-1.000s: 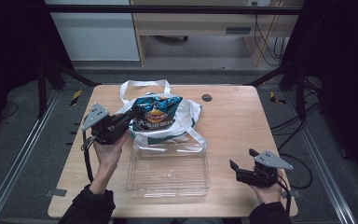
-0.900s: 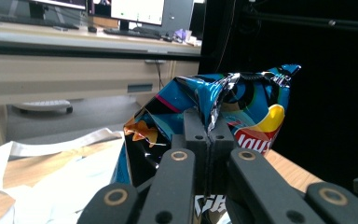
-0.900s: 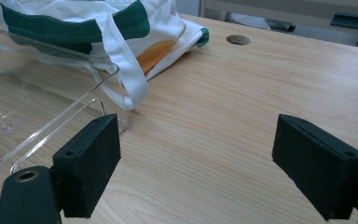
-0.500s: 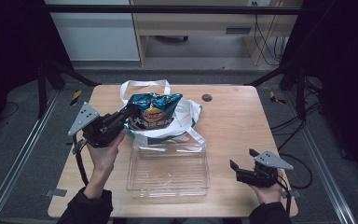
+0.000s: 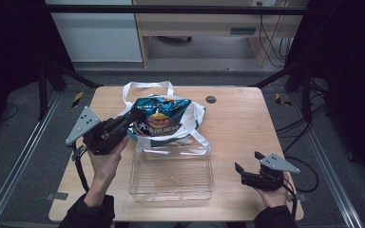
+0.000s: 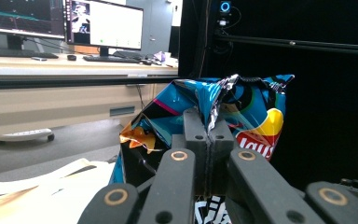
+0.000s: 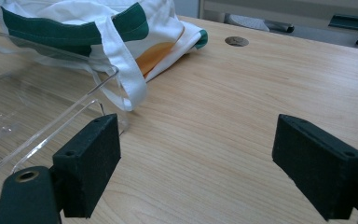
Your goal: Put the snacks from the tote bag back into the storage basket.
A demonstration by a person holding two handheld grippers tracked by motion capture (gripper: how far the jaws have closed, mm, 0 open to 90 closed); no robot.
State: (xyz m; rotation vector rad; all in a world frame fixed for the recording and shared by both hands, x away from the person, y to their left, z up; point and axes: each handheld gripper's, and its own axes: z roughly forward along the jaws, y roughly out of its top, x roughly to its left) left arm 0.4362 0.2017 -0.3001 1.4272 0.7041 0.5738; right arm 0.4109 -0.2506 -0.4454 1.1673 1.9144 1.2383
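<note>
A blue chip bag point(image 5: 164, 116) stands out of a white tote bag with green trim point(image 5: 192, 128) at the back middle of the wooden table point(image 5: 237, 123). My left gripper point(image 5: 134, 117) comes in from the left, shut on the bag's crumpled left edge. In the left gripper view the jaws are pressed together on the foil of the chip bag point(image 6: 251, 107), which hangs in front of my left gripper point(image 6: 208, 135). My right gripper point(image 5: 246, 172) rests low at the front right, open, with nothing between its pads point(image 7: 91, 163).
A clear plastic tray point(image 5: 171, 173) lies in front of the tote bag, its wall point(image 7: 37, 107) left of my right gripper. The tote bag's strap point(image 7: 121, 79) drapes over the tray's corner. A round hole point(image 5: 211, 99) sits in the tabletop at the back.
My left gripper has drawn back to the left and risen a little, keeping hold of the chip bag, which now stands higher out of the tote. The right gripper has not moved.
</note>
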